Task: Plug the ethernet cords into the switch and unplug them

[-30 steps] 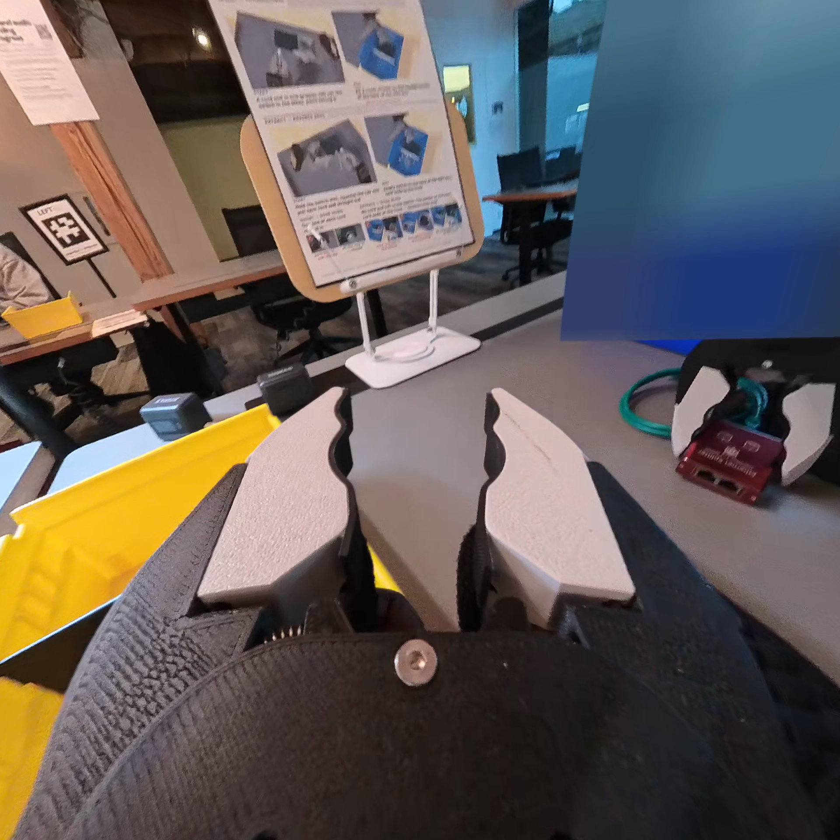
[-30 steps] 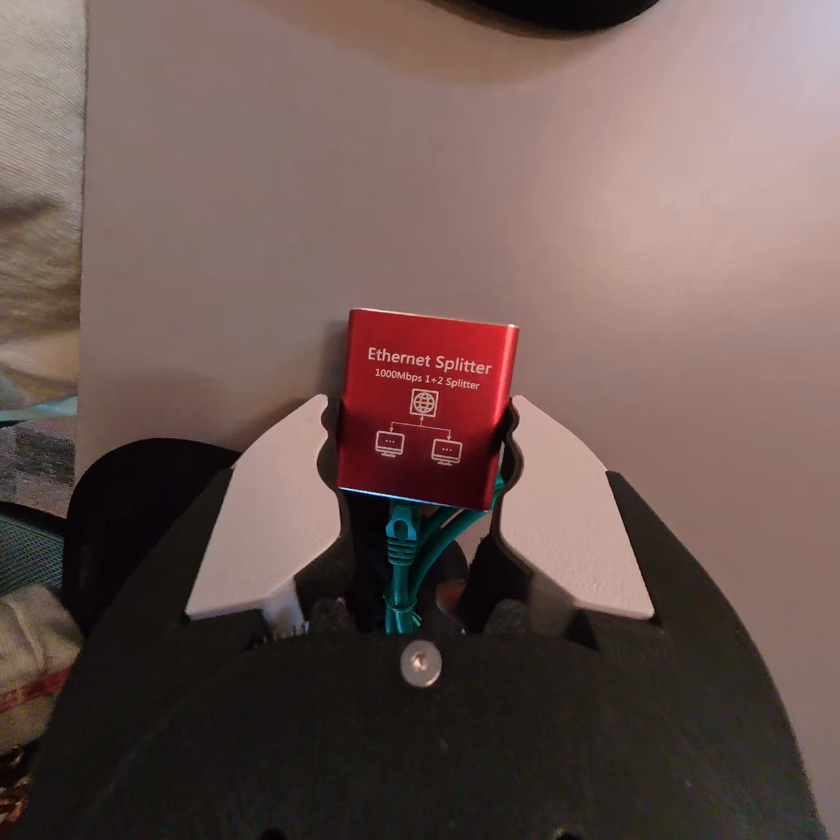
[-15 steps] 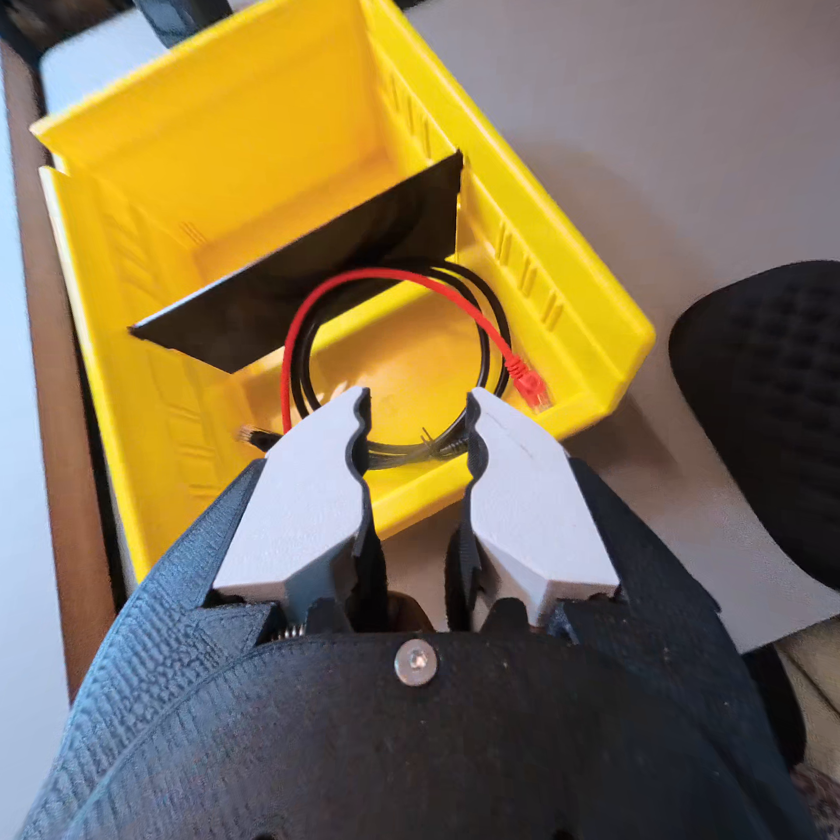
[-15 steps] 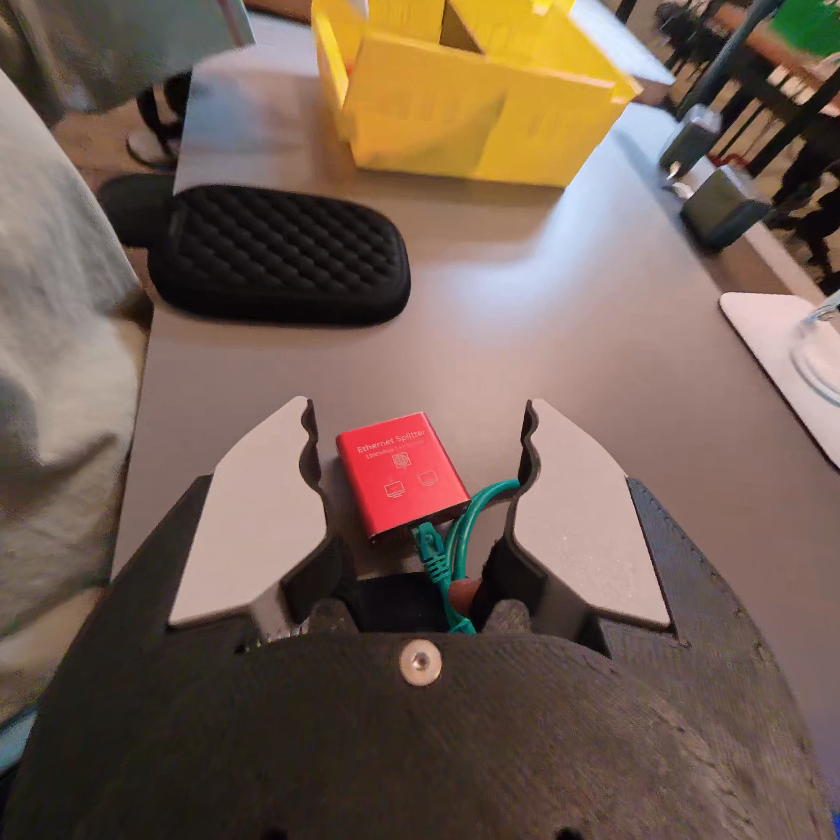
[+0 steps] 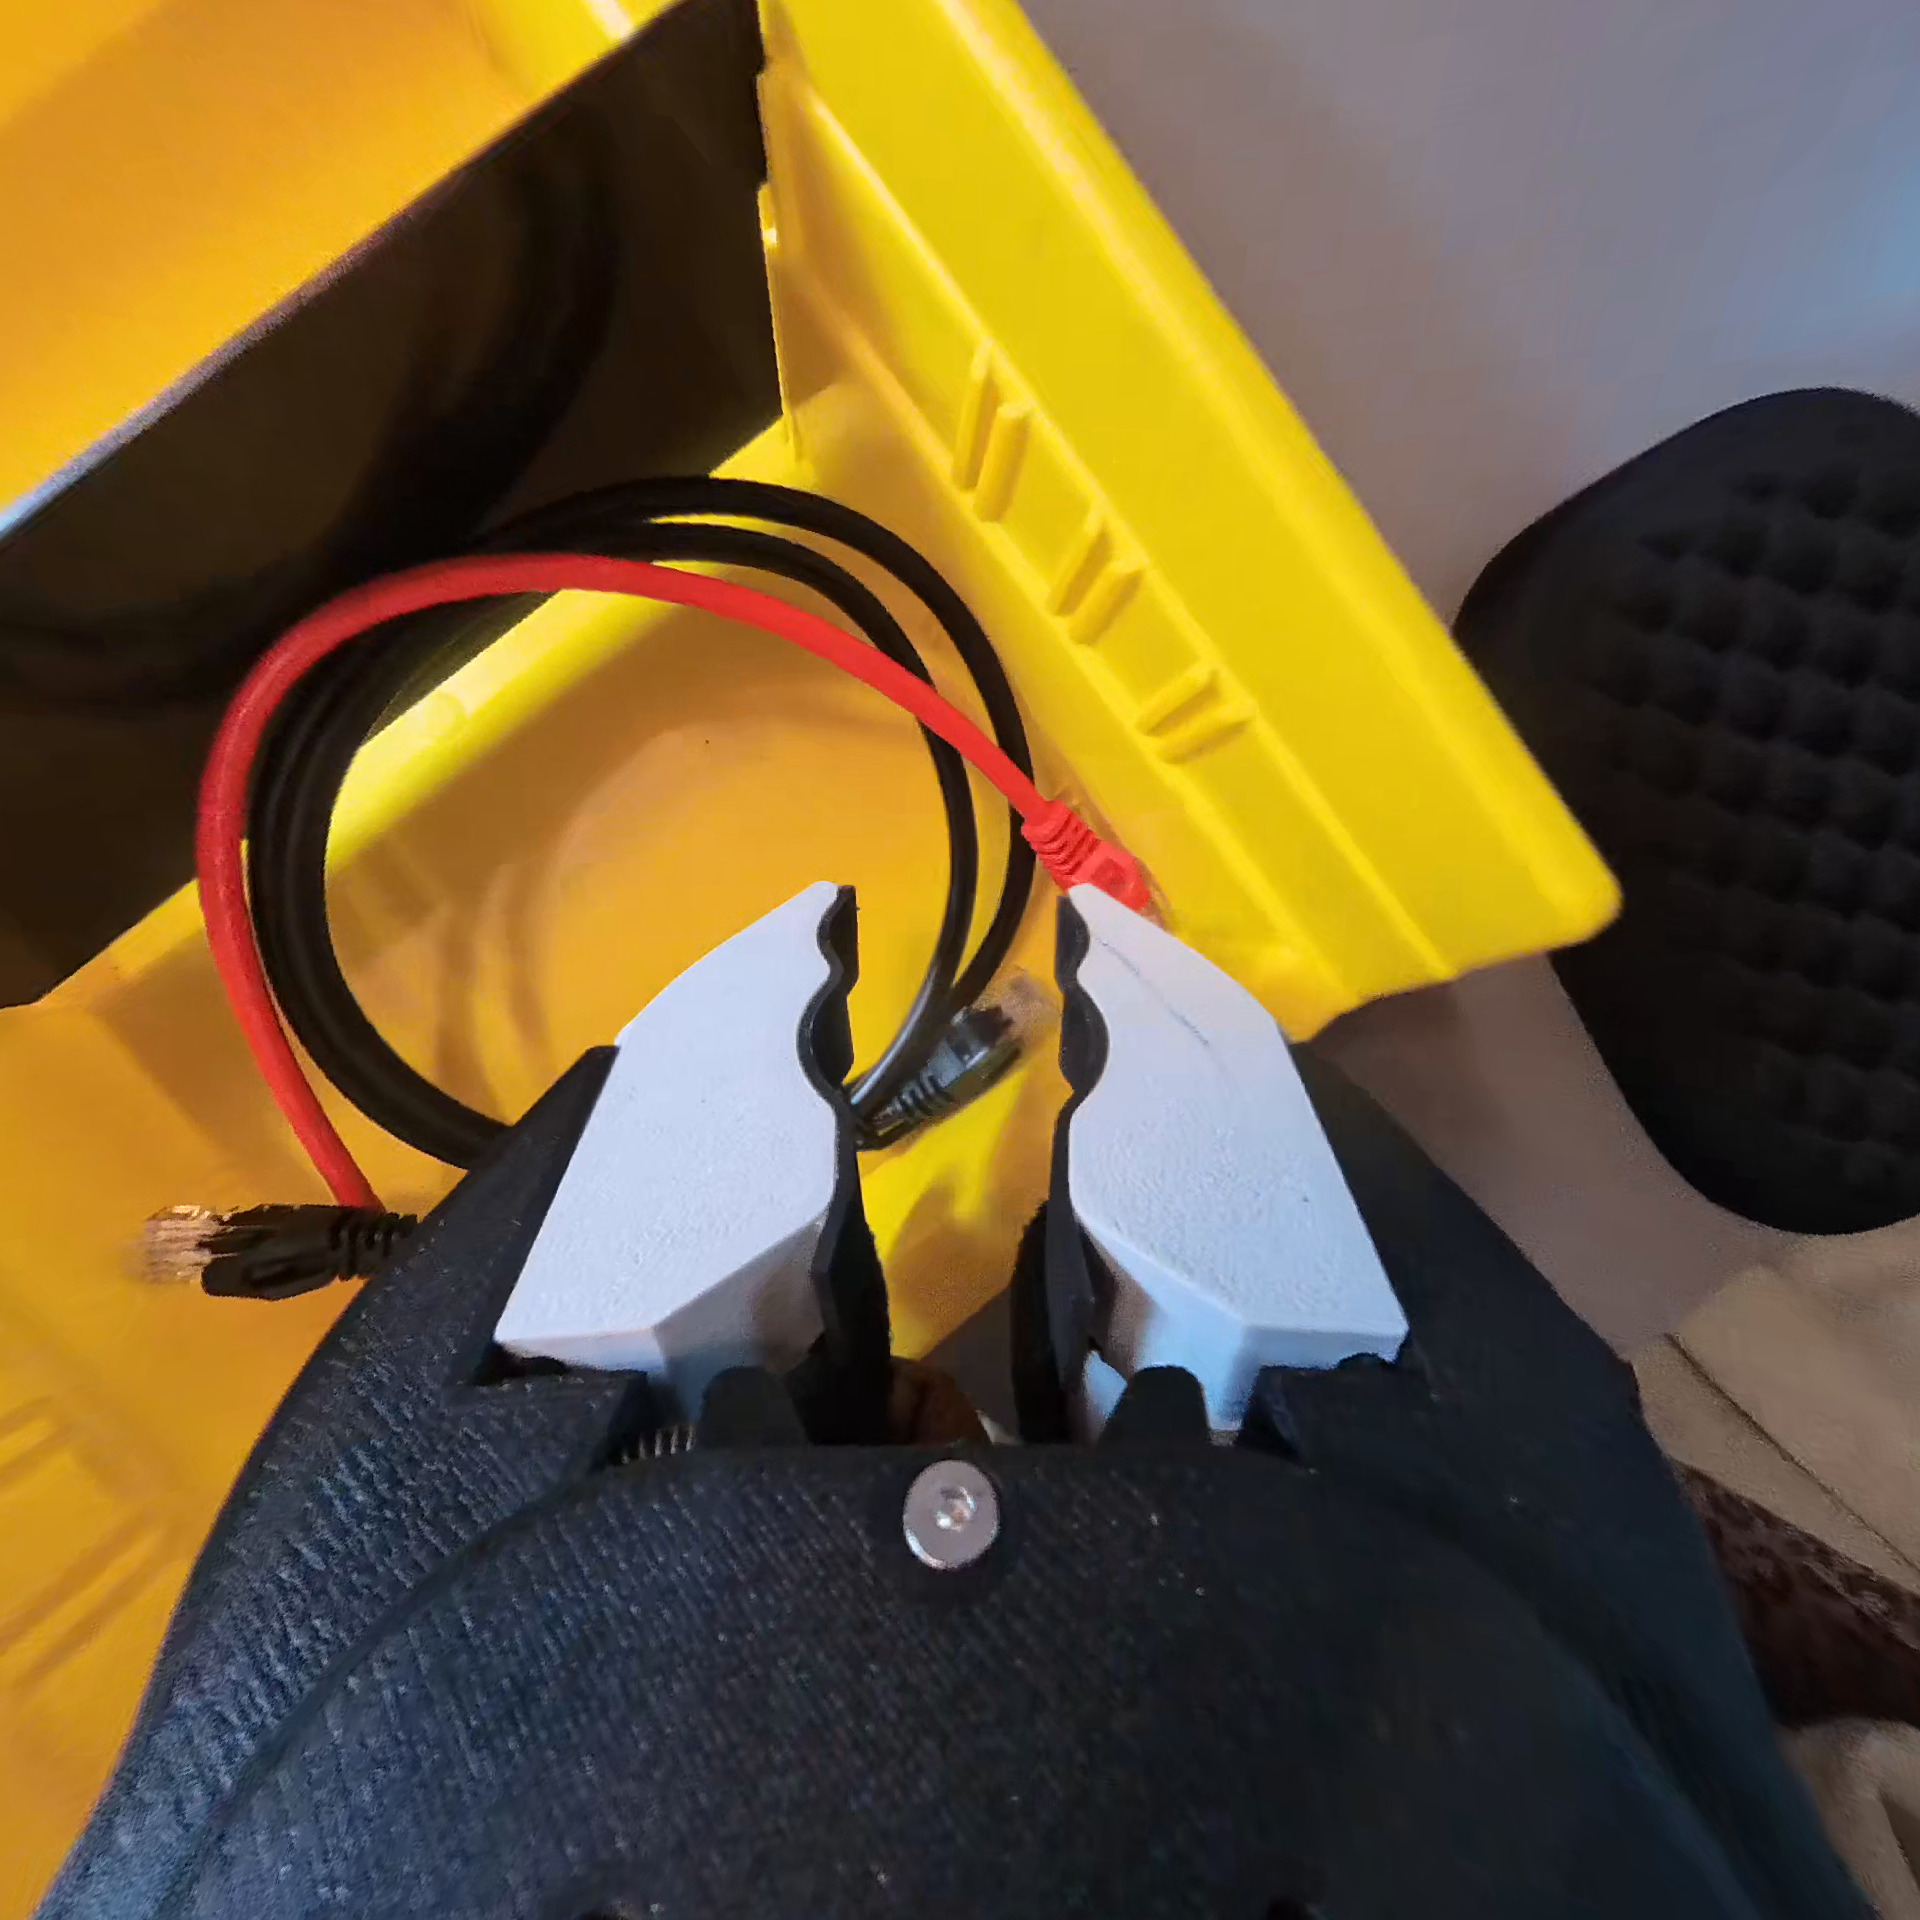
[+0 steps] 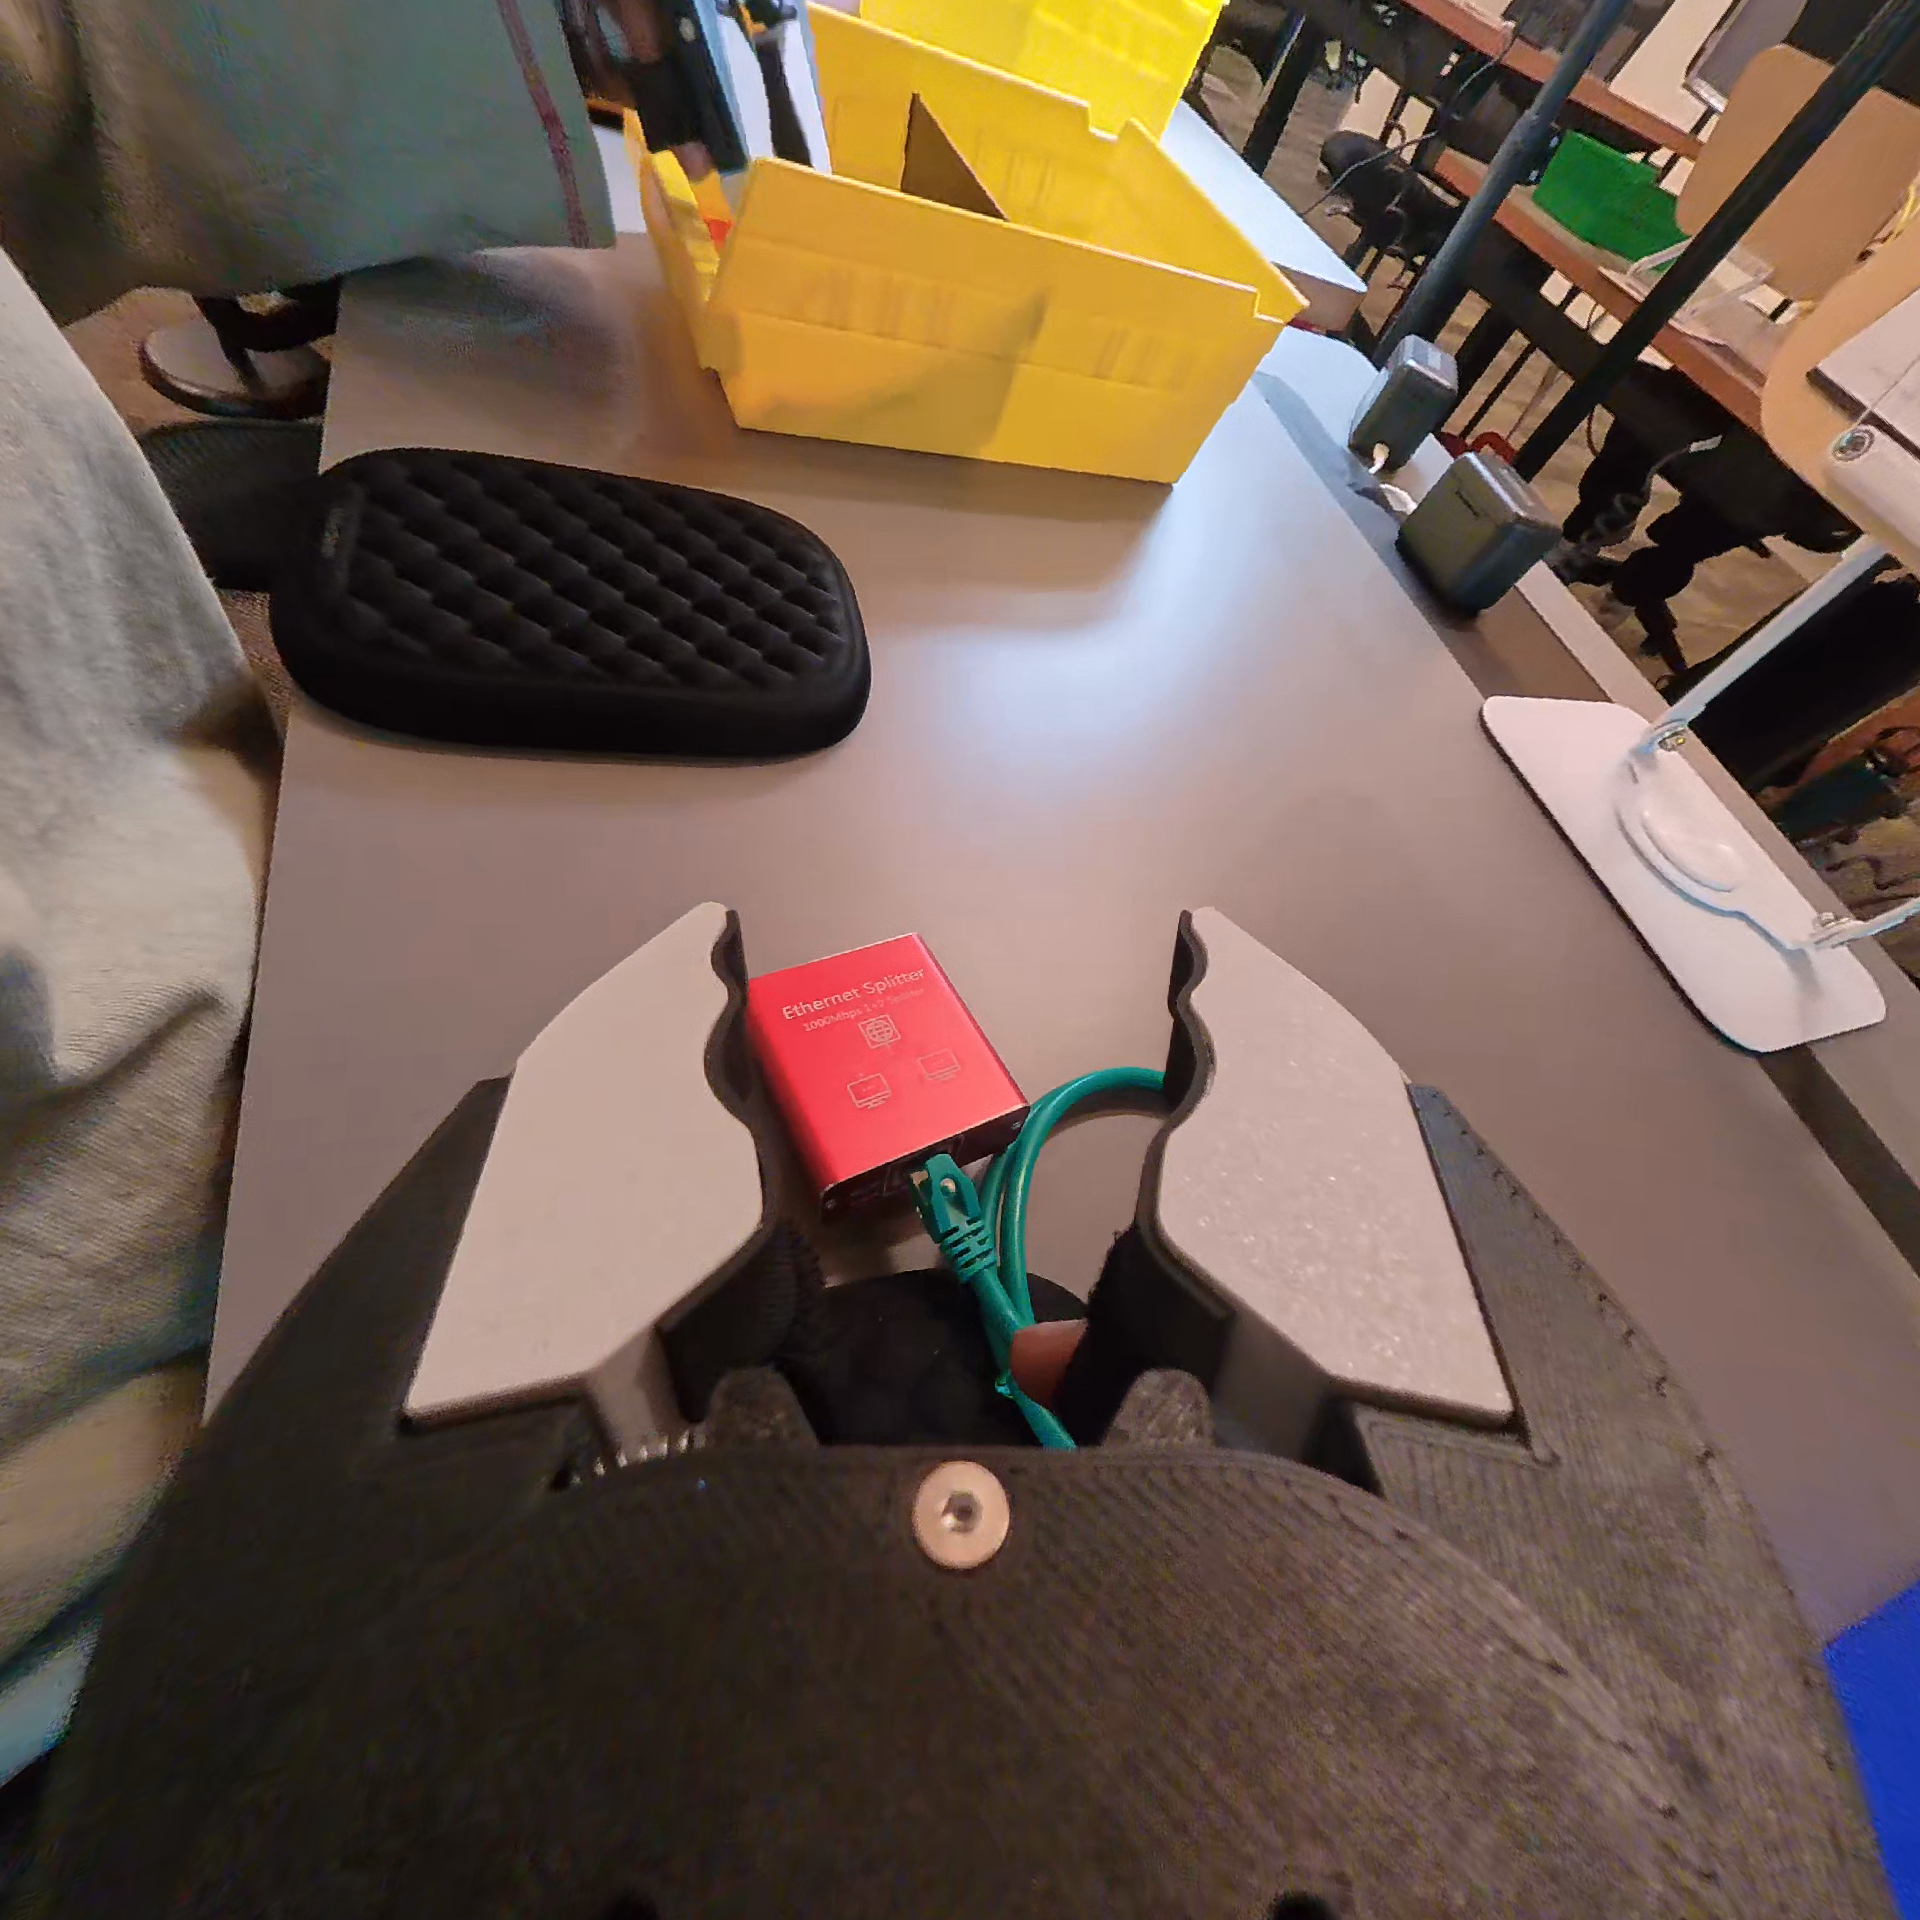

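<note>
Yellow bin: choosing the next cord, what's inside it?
Yellow bin holds a red cord, a coiled black cord and a black divider; the left gripper hides the near floor.

The right gripper gapes around the red switch (green cord plugged in) on the grey table.

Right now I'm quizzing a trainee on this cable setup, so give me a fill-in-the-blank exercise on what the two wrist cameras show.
1. The red cord and the black cord lie coiled inside the ____ bin.
2. The cord plugged into the red switch is ____ in colour.
3. The jaws of the right gripper are ____, with the switch lying on the table between them.
4. The left gripper holds ____.

Missing words: yellow; green; open; nothing
</note>
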Available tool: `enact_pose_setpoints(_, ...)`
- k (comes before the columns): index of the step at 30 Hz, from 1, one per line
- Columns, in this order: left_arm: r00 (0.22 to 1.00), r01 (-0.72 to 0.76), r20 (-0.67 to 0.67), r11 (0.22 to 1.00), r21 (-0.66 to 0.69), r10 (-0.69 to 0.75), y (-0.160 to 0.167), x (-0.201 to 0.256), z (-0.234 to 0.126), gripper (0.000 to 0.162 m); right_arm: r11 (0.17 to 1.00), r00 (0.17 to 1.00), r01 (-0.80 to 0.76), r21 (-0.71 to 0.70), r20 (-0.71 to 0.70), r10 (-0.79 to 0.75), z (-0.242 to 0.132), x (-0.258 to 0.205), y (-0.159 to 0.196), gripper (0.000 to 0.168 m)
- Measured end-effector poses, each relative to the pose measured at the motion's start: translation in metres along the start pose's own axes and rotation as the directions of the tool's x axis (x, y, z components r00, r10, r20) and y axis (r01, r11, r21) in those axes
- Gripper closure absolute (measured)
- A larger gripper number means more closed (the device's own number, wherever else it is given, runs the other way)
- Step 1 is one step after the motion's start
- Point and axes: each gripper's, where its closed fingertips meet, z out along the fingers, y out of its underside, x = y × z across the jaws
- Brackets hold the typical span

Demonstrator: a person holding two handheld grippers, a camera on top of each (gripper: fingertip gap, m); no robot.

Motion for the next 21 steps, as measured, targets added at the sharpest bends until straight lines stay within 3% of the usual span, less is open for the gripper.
enact_pose_setpoints(4,0.999,0.009,-0.032,0.998,-0.059,-0.011,0.007,0.000,0.012,0.134,1.000,1.000,0.001,-0.008,-0.010,-0.001,0.001,0.000,0.002,0.090)
enact_pose_setpoints(8,0.998,0.015,-0.058,0.999,-0.049,-0.018,0.008,0.001,0.015,0.156,1.000,1.000,0.006,-0.017,-0.020,-0.006,-0.001,0.001,0.003,0.091)
enact_pose_setpoints(10,0.996,0.037,-0.076,0.999,0.020,-0.035,-0.001,0.003,0.011,0.150,1.000,1.000,0.008,-0.029,-0.027,-0.009,-0.003,0.002,0.004,0.091)
enact_pose_setpoints(12,0.994,0.081,-0.083,0.995,0.061,-0.075,-0.010,0.002,0.009,0.133,0.999,0.999,0.014,-0.042,-0.039,-0.015,-0.005,0.004,0.006,0.092)
enact_pose_setpoints(15,0.990,0.135,-0.048,0.988,0.076,-0.132,-0.019,-0.007,0.013,0.126,0.998,0.999,0.021,-0.057,-0.048,-0.024,-0.006,0.007,0.007,0.093)
enact_pose_setpoints(18,0.981,0.181,-0.086,0.977,0.112,-0.172,-0.031,-0.007,0.017,0.126,0.997,0.998,0.032,-0.071,-0.058,-0.036,-0.006,0.010,0.006,0.093)
enact_pose_setpoints(21,0.973,0.212,-0.126,0.965,0.154,-0.193,-0.039,-0.007,0.021,0.139,0.995,0.996,0.049,-0.088,-0.072,-0.056,-0.006,0.012,0.004,0.093)
